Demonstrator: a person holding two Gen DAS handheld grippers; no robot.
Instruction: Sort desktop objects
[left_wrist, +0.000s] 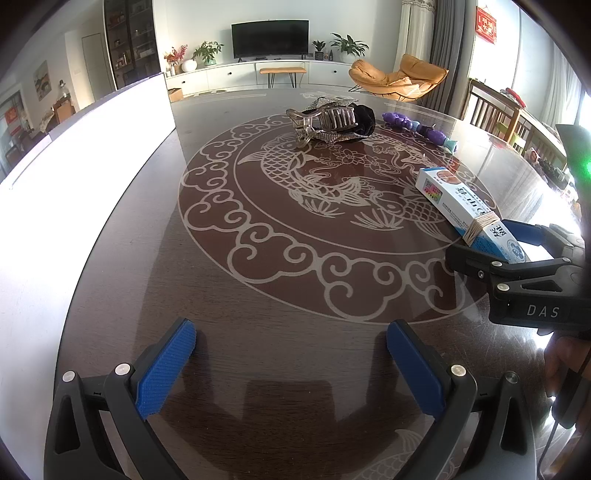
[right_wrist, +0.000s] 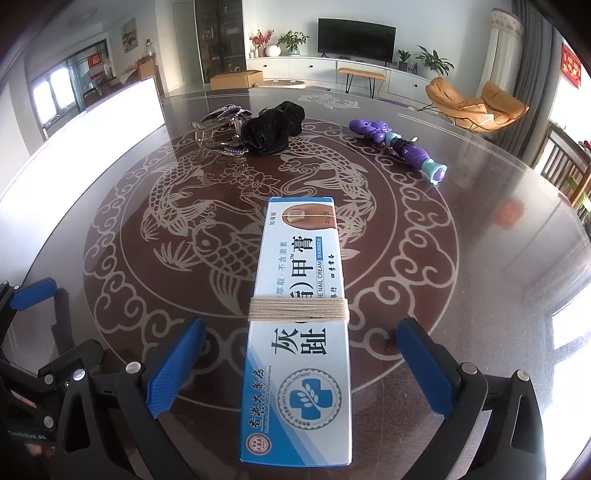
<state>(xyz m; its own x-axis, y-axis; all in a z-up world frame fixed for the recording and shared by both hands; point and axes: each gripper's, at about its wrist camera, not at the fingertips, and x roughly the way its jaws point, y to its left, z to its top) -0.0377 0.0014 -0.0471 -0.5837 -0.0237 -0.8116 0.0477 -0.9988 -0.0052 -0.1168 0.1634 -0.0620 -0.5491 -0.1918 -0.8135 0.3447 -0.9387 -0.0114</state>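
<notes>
Right gripper (right_wrist: 299, 369): jaws spread wide, blue pads clear of the box on both sides; nothing held.
Nail cream box (right_wrist: 299, 314): lies flat on the table, lengthwise between the open right jaws, its near end closest to the camera. Pale string is wound round its middle.
Box writing: English "NAIL CREAM" along one edge, "OINTMENT" inside a round blue seal with a cross and leaf, large Chinese characters down the face, a toenail photo at the far end. In the left wrist view a QR code shows on one end.
Left gripper (left_wrist: 291, 369): jaws wide apart over bare table, empty, well apart from every object.
Right gripper body: "DAS" is moulded on the black housing seen from the left wrist view.
Table (right_wrist: 517, 229): dark glass-topped wood with a pale fish and cloud pattern.
Hair claw clip (right_wrist: 218, 129): far side, clear plastic, lying against the black cloth.
Black cloth bundle (right_wrist: 275, 129): far side, touching the clip; possibly a scrunchie, I cannot tell.
Purple toy (right_wrist: 399, 142): far right, alone, teal end pointing this way.
White panel (right_wrist: 88, 147): along the left edge, too glared to read.
Progress: judged early or midway. No sorted groups are evident beyond the clip and cloth together; box, toy and that pair seem left to place.
</notes>
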